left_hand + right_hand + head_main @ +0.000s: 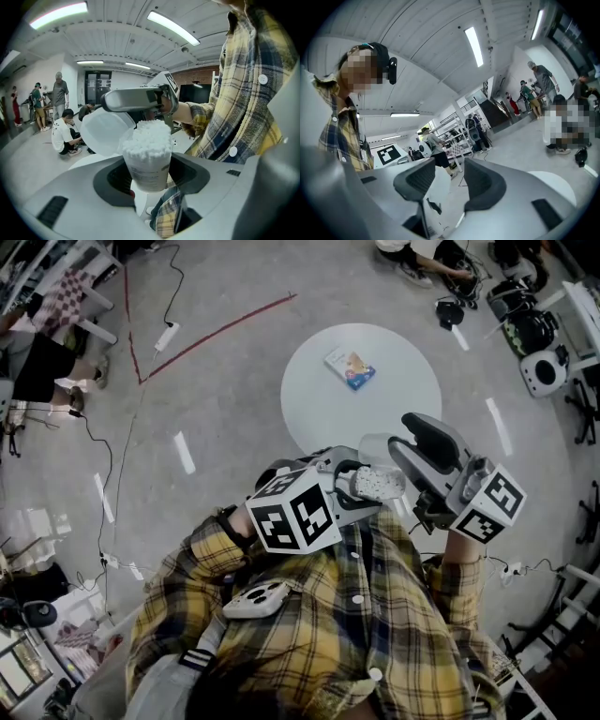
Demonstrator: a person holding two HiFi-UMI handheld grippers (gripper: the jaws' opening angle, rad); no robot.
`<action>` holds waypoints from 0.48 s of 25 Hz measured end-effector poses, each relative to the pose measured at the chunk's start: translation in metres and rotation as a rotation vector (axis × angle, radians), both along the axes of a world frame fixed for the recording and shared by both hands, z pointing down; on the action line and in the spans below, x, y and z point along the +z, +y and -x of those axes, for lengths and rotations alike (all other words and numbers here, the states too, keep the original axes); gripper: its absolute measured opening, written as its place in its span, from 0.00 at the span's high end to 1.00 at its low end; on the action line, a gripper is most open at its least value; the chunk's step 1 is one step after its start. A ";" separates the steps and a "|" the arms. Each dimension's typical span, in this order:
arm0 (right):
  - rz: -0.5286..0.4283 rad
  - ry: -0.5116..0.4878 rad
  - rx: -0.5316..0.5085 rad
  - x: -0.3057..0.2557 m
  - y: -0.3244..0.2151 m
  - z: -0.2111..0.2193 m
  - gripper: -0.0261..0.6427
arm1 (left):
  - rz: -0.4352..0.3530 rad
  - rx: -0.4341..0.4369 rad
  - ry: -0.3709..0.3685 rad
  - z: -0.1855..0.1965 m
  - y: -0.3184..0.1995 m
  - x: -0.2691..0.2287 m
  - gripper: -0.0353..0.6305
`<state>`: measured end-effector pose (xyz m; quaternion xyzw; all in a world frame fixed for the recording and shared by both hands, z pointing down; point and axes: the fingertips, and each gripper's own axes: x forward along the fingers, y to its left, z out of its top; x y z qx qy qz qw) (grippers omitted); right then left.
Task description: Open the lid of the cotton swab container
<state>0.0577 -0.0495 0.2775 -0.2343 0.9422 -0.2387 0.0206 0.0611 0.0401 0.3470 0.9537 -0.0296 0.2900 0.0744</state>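
While the left gripper squeezes the cotton swab container from both sides, the tub stands upright right between its two jaws. White cotton swabs fill it to the top and poke out over the rim. The lid is already open. It hangs tipped back from the rim, on the left of the tub as the left gripper looks at it. The right gripper is just above and past the tub, close to the lid, and it points level. Its two jaws stand apart and do not squeeze anything. Something pale and see-through shows in the gap between them. It may be the lid, but I cannot tell if a jaw touches it. Both grippers are held up close to the person's checked shirt. Far below and past them stands a round white table with a small box lying on it.
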 end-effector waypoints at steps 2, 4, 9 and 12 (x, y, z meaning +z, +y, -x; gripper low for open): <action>-0.027 0.015 0.036 -0.007 -0.001 -0.005 0.68 | -0.002 -0.024 0.007 0.003 -0.005 -0.002 0.59; -0.060 0.043 0.076 -0.012 -0.001 -0.008 0.69 | -0.005 -0.052 0.015 0.006 -0.010 -0.003 0.59; -0.151 0.167 0.195 -0.012 0.004 -0.014 0.75 | -0.025 -0.117 0.035 0.017 -0.024 -0.008 0.59; -0.166 0.206 0.249 -0.008 0.006 -0.020 0.76 | -0.036 -0.139 0.042 0.018 -0.033 -0.011 0.59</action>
